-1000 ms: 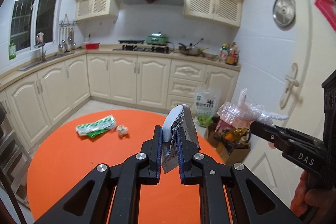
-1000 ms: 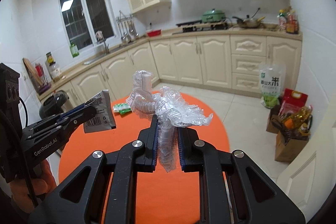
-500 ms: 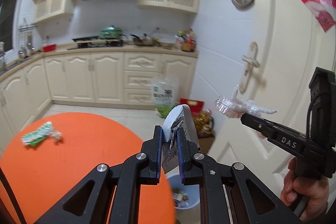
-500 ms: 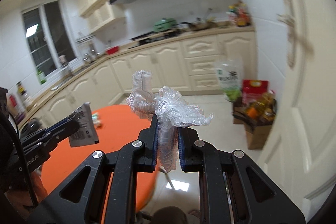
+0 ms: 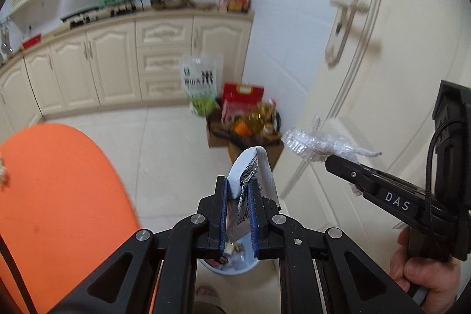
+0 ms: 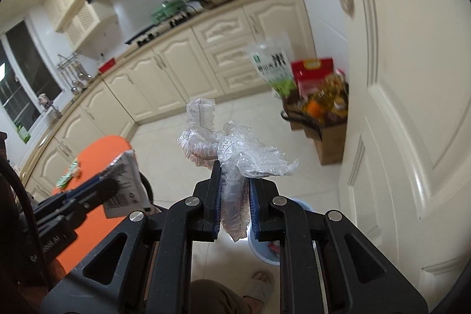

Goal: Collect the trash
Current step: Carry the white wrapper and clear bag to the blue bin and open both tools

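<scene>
Left wrist view shows the left gripper (image 5: pixel 239 211) clenched on a wrapper (image 5: pixel 253 169) almost directly above the bin (image 5: pixel 232 262), while the right gripper (image 6: pixel 235 205), grasping crumpled plastic (image 6: pixel 235 149), has the bin (image 6: pixel 263 250) just below and slightly right.

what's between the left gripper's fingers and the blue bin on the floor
Only the wrapper clamped in the left gripper. In the left wrist view its lower end hangs over the bin, with nothing else in between.
</scene>
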A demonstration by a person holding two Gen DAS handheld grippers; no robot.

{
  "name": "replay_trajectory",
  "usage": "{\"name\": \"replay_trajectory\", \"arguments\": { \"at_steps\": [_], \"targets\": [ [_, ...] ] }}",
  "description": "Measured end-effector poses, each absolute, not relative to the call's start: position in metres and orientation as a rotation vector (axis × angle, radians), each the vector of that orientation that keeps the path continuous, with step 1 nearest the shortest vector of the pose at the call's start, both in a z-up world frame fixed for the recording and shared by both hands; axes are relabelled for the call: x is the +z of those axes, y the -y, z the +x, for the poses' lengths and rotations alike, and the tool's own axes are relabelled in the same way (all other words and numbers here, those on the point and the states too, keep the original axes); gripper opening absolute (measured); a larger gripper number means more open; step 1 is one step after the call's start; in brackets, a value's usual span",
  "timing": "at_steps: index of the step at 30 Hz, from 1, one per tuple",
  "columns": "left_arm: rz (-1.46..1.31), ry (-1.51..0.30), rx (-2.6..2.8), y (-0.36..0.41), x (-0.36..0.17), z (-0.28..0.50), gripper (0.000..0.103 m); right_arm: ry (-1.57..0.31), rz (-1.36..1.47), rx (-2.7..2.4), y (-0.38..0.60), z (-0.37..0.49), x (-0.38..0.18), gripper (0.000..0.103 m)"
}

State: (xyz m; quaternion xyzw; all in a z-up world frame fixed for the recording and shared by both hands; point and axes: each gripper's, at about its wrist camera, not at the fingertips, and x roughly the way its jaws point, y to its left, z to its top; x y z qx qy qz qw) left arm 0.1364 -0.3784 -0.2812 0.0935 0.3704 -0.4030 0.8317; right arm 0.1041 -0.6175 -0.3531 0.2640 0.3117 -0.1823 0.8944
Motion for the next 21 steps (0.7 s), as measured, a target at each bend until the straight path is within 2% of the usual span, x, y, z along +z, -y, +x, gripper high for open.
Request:
{"name": "replay_trajectory", "arguments": {
  "at_steps": [8,16,19,21],
  "targets": [
    [0.253,-0.928,-0.841,0.452,-0.331,0.183,0.009,-0.751,0.630,-0.405,0.658,0.121,-0.415,0.015],
    [0.302,-1.010,-0.817,0.521,-0.355,0.218,0.011,-0.816,0.686,-0.398,0.676,0.138,-0.460,0.015],
    [0.319,-1.036,-0.795,0.540,-0.367,0.233,0.012,-0.840,0.717,-0.409,0.685,0.146,-0.478,0.017],
    [0.326,-1.055,-0.786,0.548,-0.373,0.240,0.016,-0.850,0.745,-0.417,0.688,0.149,-0.487,0.022]
  ]
}}
